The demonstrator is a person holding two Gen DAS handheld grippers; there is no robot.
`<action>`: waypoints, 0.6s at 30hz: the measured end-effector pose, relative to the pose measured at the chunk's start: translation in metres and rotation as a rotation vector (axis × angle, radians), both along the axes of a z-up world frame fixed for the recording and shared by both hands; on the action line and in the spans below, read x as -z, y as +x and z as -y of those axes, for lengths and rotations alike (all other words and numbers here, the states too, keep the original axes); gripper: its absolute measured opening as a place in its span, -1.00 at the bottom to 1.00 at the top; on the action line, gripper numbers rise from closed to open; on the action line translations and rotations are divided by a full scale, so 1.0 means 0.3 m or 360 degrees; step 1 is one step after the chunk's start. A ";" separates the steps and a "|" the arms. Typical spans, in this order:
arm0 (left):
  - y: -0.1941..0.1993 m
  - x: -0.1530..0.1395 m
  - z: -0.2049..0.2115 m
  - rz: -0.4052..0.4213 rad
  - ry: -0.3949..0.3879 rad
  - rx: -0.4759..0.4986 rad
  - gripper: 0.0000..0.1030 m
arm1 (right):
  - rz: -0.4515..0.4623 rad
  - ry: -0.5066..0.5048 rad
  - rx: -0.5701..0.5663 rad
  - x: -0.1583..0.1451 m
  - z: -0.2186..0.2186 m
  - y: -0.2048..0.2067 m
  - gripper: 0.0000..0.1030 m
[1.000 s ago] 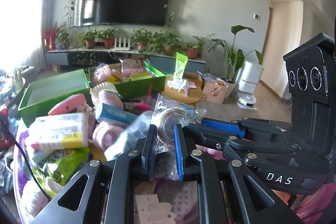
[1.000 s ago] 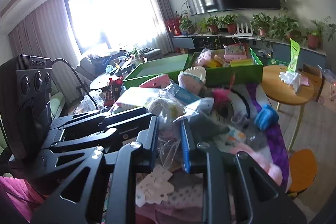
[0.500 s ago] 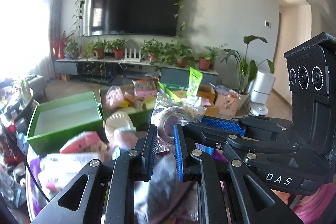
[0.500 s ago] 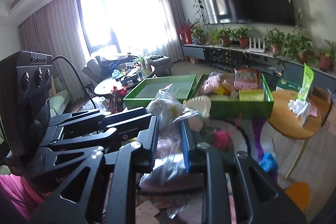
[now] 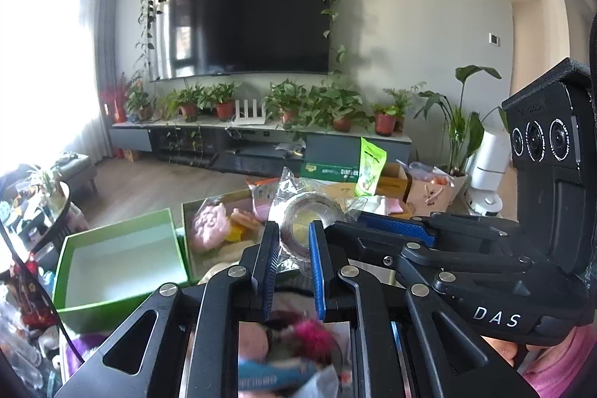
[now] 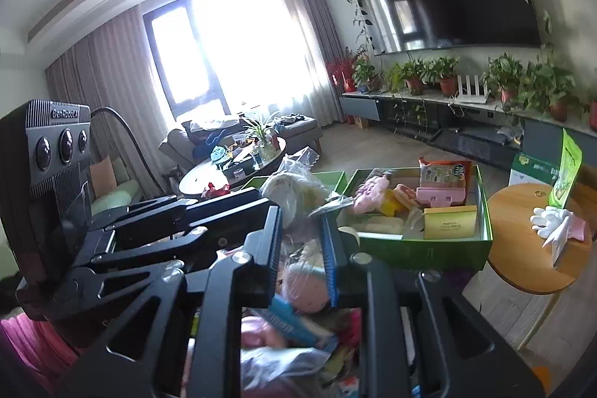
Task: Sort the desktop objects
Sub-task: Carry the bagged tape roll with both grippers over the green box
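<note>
Tape (image 5: 304, 224), a clear roll sealed in a crinkly plastic bag, is pinched between the closed fingers of the left gripper (image 5: 294, 241) and also of the right gripper (image 6: 303, 230), whose blue pad presses the same bag from the other side. A second ago the pair held it low, just over the heap of packets; now the heap has dropped toward the bottom of both views and the bag rides high, in front of the filled green box (image 6: 481, 211) and near it. That lift suggests the pick is done and the carry toward a box is under way, with the release not yet made. Two green boxes stand side by side: the filled one, holding a pink puff, a yellow carton (image 6: 449, 221), a pink clip and a snack packet, and, touching it on the left-gripper side, the empty green box (image 5: 119, 256) with nothing on its pale floor. One round wooden stool (image 6: 522, 248) stands on the filled box's other side, with one white glove on it.
</note>
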State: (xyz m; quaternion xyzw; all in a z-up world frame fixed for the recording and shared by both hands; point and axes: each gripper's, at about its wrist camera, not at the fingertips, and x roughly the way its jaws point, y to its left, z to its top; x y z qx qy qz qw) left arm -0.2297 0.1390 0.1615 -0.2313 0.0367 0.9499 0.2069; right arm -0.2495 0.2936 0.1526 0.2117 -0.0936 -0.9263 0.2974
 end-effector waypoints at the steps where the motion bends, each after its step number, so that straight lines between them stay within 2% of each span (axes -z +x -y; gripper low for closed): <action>1: -0.025 -0.002 -0.009 0.0005 -0.0007 0.0004 -0.73 | 0.0008 -0.0008 0.0004 -0.001 -0.008 -0.021 -0.57; 7: -0.168 0.016 -0.072 0.0065 -0.0062 -0.0005 -0.73 | 0.0063 -0.0066 0.0001 0.019 -0.066 -0.163 -0.57; 18: -0.389 0.133 -0.117 0.0251 -0.0097 -0.0020 -0.73 | 0.0244 -0.0117 0.0008 0.145 -0.116 -0.418 -0.58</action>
